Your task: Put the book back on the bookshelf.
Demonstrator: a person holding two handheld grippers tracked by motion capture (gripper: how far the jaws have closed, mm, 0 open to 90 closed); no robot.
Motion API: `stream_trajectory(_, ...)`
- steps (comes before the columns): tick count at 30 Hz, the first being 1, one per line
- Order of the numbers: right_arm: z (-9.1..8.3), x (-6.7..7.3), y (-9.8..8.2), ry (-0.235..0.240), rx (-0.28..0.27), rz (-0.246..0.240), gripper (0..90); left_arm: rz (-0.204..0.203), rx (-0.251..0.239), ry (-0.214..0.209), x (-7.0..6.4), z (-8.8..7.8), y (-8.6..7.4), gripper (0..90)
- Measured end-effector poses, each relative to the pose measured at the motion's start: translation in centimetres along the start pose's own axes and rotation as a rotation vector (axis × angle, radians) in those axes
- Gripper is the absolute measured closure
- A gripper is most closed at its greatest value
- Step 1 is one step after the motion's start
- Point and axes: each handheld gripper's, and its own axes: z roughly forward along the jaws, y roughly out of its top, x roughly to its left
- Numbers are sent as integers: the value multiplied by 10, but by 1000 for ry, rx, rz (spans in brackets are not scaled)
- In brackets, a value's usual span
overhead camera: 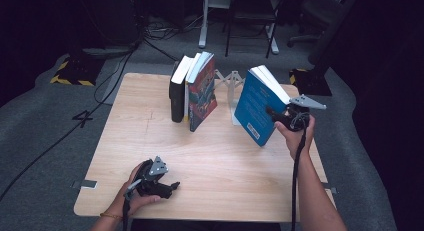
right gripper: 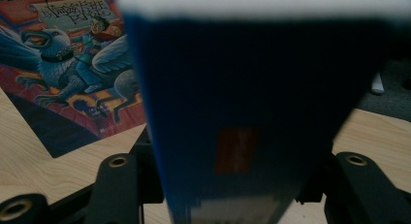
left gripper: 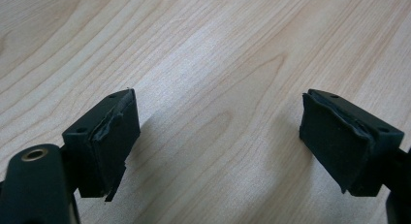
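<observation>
A blue book (overhead camera: pixel 255 108) with white page edges stands tilted on the right part of the wooden table (overhead camera: pixel 150 141). My right gripper (overhead camera: pixel 272 112) reaches it from the right, jaws on either side of its spine. In the right gripper view the blue book (right gripper: pixel 242 88) spans the whole gap between the black jaws, and both appear to touch it. My left gripper (overhead camera: pixel 171 187) rests low over the table's near left edge. Its pads (left gripper: pixel 114 136) stand wide apart over bare wood, and nothing lies between them, so my left gripper (left gripper: pixel 218 136) is open.
A black book (overhead camera: pixel 176 98), a white-spined one and a colourful illustrated book (overhead camera: pixel 202 93) stand together at the table's back centre. A white bookend (overhead camera: pixel 232 86) stands between them and the blue book. Cables, chairs and stands crowd the floor behind.
</observation>
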Motion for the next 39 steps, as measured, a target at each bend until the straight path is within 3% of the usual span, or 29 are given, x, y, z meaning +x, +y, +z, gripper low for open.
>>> stream_trajectory(5,1,0,-17,16,3,-14,470,-1,0,0,0,0,0,148)
stream_trajectory(8,5,2,-31,15,26,-65,481,1,0,0,0,0,0,148)
stream_trajectory(18,32,-4,-98,78,117,4,532,4,-1,-1,0,0,0,150)
stream_trajectory(23,36,2,-104,56,88,-39,570,3,-1,-2,0,0,0,150)
stream_trajectory(33,43,8,-99,21,59,-46,600,7,-1,-8,0,1,1,147)
stream_trajectory(39,54,16,-92,-23,68,-17,607,6,-1,-9,0,1,1,146)
